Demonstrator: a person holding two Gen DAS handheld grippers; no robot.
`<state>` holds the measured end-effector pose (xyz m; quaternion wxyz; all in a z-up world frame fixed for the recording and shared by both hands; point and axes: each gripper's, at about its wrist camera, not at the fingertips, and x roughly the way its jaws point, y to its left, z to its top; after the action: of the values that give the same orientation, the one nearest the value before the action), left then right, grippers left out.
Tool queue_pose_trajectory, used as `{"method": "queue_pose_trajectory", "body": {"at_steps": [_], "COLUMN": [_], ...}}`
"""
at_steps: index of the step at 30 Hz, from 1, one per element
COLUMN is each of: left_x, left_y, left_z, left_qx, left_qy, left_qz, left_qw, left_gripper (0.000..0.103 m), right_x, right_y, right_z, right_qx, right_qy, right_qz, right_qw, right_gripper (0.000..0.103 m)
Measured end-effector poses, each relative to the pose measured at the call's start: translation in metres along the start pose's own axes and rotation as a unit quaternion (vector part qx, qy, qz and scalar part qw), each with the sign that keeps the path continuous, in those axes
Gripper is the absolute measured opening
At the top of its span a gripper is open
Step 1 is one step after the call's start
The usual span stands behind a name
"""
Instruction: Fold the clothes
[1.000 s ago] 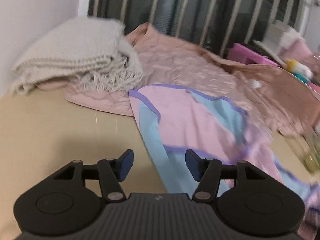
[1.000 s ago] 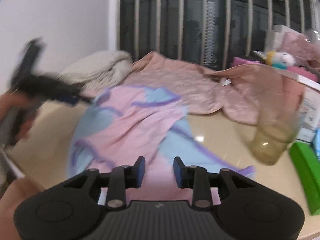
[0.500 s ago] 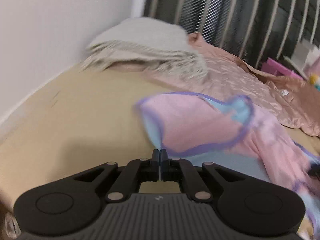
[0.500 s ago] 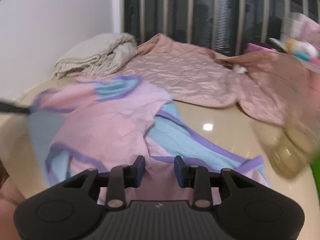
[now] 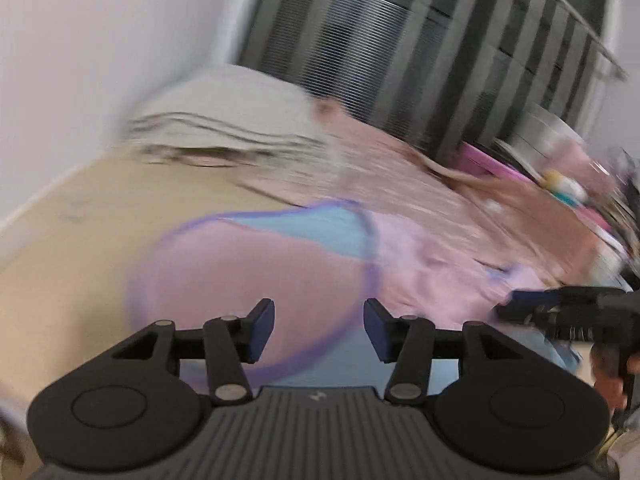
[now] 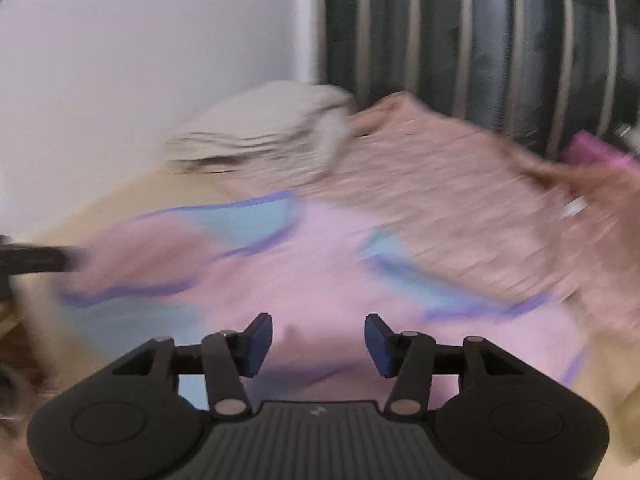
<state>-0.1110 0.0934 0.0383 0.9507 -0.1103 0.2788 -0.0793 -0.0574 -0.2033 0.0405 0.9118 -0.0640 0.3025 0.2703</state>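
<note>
Lying rumpled on beige desk (image 5: 80,256): soft, light pink-and-blue purple-trimmed garment (image 6: 320,280); grip trimmed edge. Left claw (image 5: 319,330), right claw (image 6: 319,344) both wide, holding nothing.

Soft matt pink-and-blue cloth garment (image 6: 320,280); coarse knitted cream blanket (image 5: 224,120); sheeny crinkled pink fabric (image 6: 460,200); smooth beige tabletop (image 5: 80,248).

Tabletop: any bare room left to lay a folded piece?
Bare beige tabletop left of the pink-and-blue garment, in front of the folded grey blanket by the wall. Right side is crowded: salmon cloth and clutter.
</note>
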Motion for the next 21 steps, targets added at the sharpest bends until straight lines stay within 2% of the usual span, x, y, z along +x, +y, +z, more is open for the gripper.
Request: {"method": "queue_pose_trajectory", "body": {"at_steps": [1,3,5,7,10,11,12,15,16,17,18,19,21], "left_x": [0.009,0.026,0.037,0.038,0.030,0.028,0.028,0.025,0.031,0.037,0.042,0.046,0.046], "left_y": [-0.008,-0.019,-0.024,-0.020,0.004,0.008,0.009,-0.003,-0.011,-0.019,-0.024,-0.029,-0.031], "left_z": [0.000,-0.004,-0.008,-0.013,-0.012,-0.010,-0.007,-0.001,0.000,0.000,-0.001,-0.002,-0.003], "left_qx": [0.014,0.038,0.056,0.072,0.041,0.028,0.023,0.031,0.045,0.059,0.072,0.084,0.096], "left_qy": [0.007,0.026,0.039,0.036,0.032,0.033,0.032,0.032,0.041,0.047,0.050,0.051,0.042], "left_qz": [-0.010,-0.011,0.001,0.028,0.056,0.061,0.055,-0.012,-0.031,-0.038,-0.018,0.000,0.015], "left_qw": [0.9998,0.9989,0.9977,0.9963,0.9971,0.9972,0.9977,0.9989,0.9977,0.9964,0.9960,0.9952,0.9944], "left_gripper": [0.051,0.051,0.050,0.050,0.050,0.049,0.049,0.051,0.051,0.050,0.049,0.047,0.047], "right_x": [-0.006,-0.008,-0.011,-0.013,-0.016,-0.018,-0.021,-0.017,-0.011,-0.004,0.004,0.007,0.006], "right_y": [0.008,0.010,0.012,0.014,0.017,0.018,0.018,0.012,0.010,0.009,0.007,0.005,0.001], "right_z": [-0.011,-0.020,-0.029,-0.038,-0.052,-0.052,-0.051,-0.042,-0.040,-0.038,-0.037,-0.037,-0.039], "right_qx": [0.005,0.007,0.009,0.010,0.013,0.010,0.015,0.047,0.059,0.070,0.079,0.089,0.105], "right_qy": [-0.004,-0.006,-0.008,-0.010,-0.013,-0.011,-0.016,-0.044,-0.041,-0.029,-0.017,-0.017,-0.018], "right_qz": [0.022,0.015,0.005,-0.005,-0.019,-0.009,0.006,0.042,0.044,0.041,0.039,0.036,0.043], "right_qw": [1.000,1.000,1.000,1.000,1.000,1.000,1.000,0.997,0.996,0.996,0.996,0.995,0.993], "right_gripper": [0.050,0.050,0.050,0.050,0.050,0.050,0.050,0.049,0.046,0.037,0.013,0.006,0.006]}}
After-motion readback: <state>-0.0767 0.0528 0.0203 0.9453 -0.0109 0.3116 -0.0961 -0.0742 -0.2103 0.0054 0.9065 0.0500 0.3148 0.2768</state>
